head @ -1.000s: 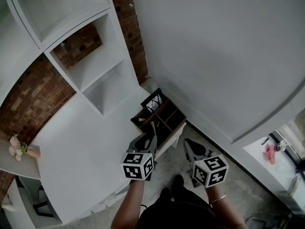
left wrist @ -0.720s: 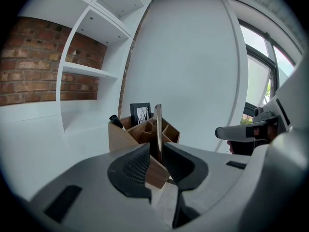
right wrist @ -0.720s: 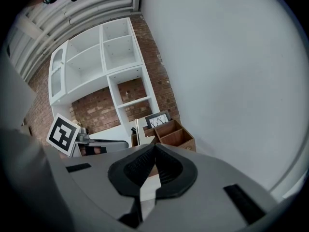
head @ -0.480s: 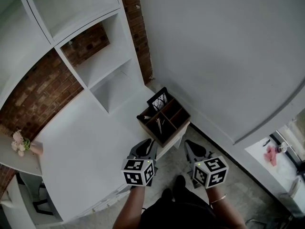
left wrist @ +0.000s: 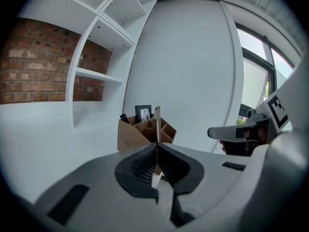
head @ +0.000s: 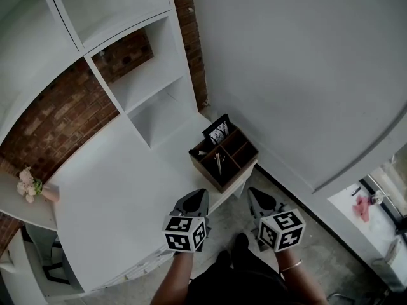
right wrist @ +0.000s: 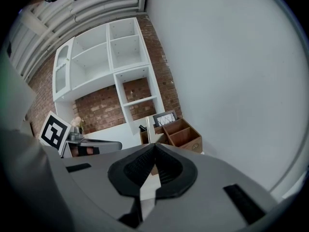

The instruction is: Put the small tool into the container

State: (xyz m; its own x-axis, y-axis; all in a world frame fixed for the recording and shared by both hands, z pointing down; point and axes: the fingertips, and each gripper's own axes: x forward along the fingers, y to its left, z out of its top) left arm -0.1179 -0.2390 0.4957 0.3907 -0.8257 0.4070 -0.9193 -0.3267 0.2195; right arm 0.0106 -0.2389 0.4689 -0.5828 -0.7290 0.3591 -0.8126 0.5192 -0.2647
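Occupying the corner of the white table [head: 114, 196] by the wall: a wooden container [head: 236, 170], divided into compartments. Left gripper [head: 198, 196] and right gripper [head: 253, 194] hover apart from it, both with jaws pressed together and nothing between. Small tool [head: 219, 163] stands inside one compartment.

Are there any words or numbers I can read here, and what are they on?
No readable words or numbers anywhere.
The cube on the left gripper and the cube on the right gripper: black-and-white square patterns, not letters.
The framed picture behind the wooden organizer: a drawing, no text made out.
A tiny mark on the organizer's side: too small to read.
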